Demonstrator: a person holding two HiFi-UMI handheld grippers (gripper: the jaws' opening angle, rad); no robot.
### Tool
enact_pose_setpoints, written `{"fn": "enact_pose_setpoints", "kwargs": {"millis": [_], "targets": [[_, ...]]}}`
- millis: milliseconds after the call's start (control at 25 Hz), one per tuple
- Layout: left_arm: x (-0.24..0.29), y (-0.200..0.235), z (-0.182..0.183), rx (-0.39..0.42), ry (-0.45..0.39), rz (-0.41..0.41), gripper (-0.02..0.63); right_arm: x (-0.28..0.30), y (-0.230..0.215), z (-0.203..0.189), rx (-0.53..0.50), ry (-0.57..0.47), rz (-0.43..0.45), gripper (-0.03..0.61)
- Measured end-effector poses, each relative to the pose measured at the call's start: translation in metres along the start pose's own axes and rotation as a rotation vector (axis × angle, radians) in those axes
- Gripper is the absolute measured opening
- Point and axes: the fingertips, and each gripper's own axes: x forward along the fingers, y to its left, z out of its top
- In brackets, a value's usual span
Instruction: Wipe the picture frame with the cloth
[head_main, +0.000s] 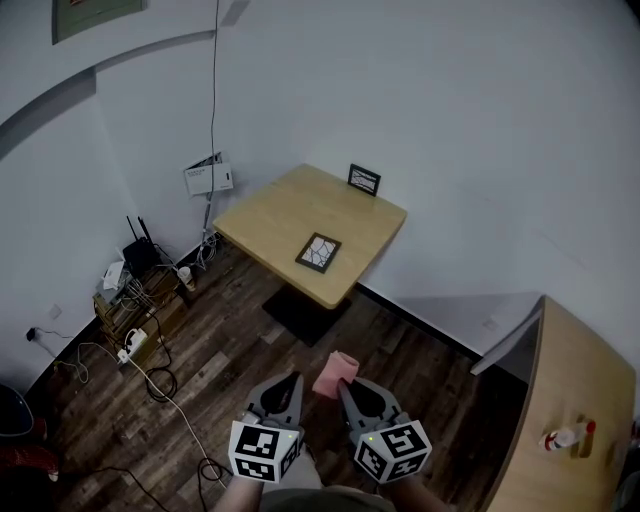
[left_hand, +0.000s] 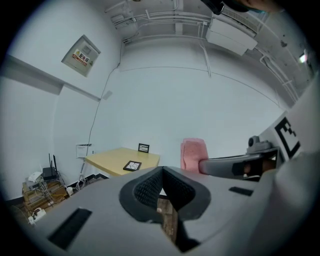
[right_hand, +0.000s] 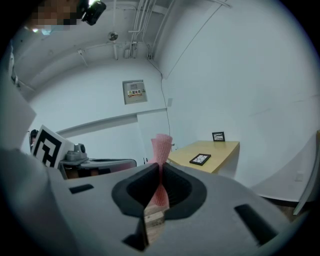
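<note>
A pink cloth (head_main: 335, 374) is pinched in my right gripper (head_main: 347, 385), which is shut on it; the cloth (right_hand: 161, 150) sticks up past the closed jaws. My left gripper (head_main: 291, 381) is shut with nothing between its jaws, beside the right one over the wooden floor. One dark picture frame (head_main: 318, 252) lies flat near the front edge of the small wooden table (head_main: 290, 205). A second frame (head_main: 364, 179) stands upright at the table's back edge by the wall. Both grippers are well short of the table.
A crate with a router and tangled cables (head_main: 138, 300) sits on the floor at the left wall. A wooden counter (head_main: 570, 380) with a small bottle (head_main: 568, 436) is at the right. Dark wood floor (head_main: 230, 350) lies between me and the table.
</note>
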Motion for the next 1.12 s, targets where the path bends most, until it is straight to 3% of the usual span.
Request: {"fn": "enact_pose_setpoints", "kwargs": {"millis": [800,1120], "targets": [[0.144,0.151,0.05,-0.061,0.024,-0.077,0.002,0.196,-0.064,0.06,0.014,0.012,-0.098,0.017],[0.19,0.188,0.054,-0.065,0.049,-0.124,0.002,0.248,-0.087,0.07,0.032,0.008,-0.144,0.017]]}}
